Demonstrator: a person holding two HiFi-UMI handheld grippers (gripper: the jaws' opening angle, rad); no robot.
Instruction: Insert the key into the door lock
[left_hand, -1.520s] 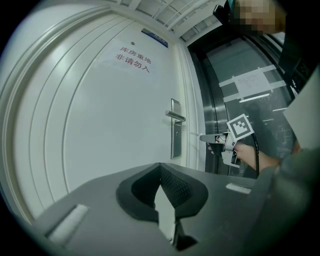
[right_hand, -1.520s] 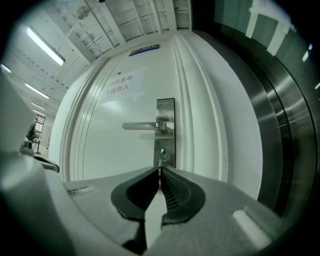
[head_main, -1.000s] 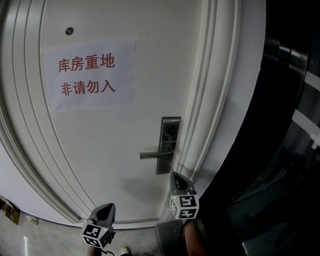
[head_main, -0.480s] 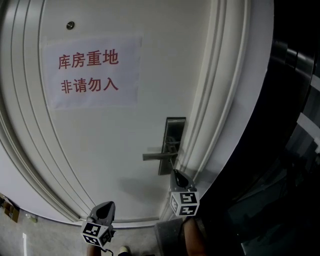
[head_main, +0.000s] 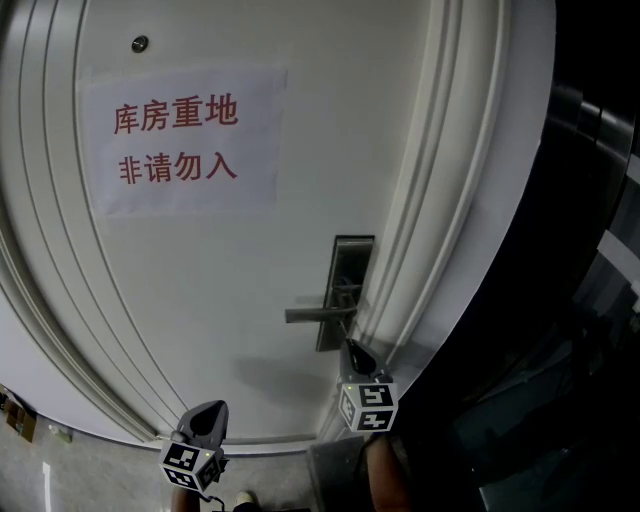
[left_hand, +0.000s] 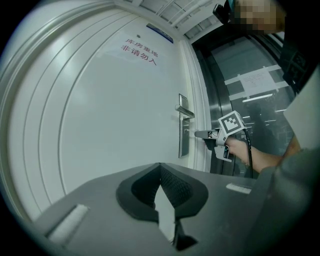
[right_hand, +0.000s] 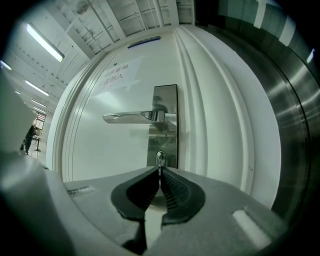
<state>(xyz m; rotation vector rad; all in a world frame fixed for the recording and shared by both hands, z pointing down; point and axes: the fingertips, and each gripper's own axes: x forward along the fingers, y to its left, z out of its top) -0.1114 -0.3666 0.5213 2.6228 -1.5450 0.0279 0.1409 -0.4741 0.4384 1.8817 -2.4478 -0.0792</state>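
Note:
A steel lock plate (head_main: 345, 285) with a lever handle (head_main: 318, 314) sits at the right edge of the white door (head_main: 220, 300). In the right gripper view the lock cylinder (right_hand: 160, 159) lies just beyond my right gripper (right_hand: 160, 172), below the handle (right_hand: 131, 117). That gripper is shut on a thin key (right_hand: 160, 169), seen edge-on and pointing at the cylinder. I cannot tell whether the key has entered. The left gripper view shows the right gripper (left_hand: 197, 134) level at the plate (left_hand: 183, 135). My left gripper (left_hand: 160, 166) is shut and empty, low and to the left (head_main: 208, 412).
A paper sign (head_main: 185, 140) with red characters hangs on the door. The moulded door frame (head_main: 440, 200) runs right of the lock, with dark glass and metal panels (head_main: 585, 300) beyond it. A person (right_hand: 30, 137) stands far off at the left.
The head view has shifted slightly, so the door sits a little further right in it. Neither gripper has visibly moved.

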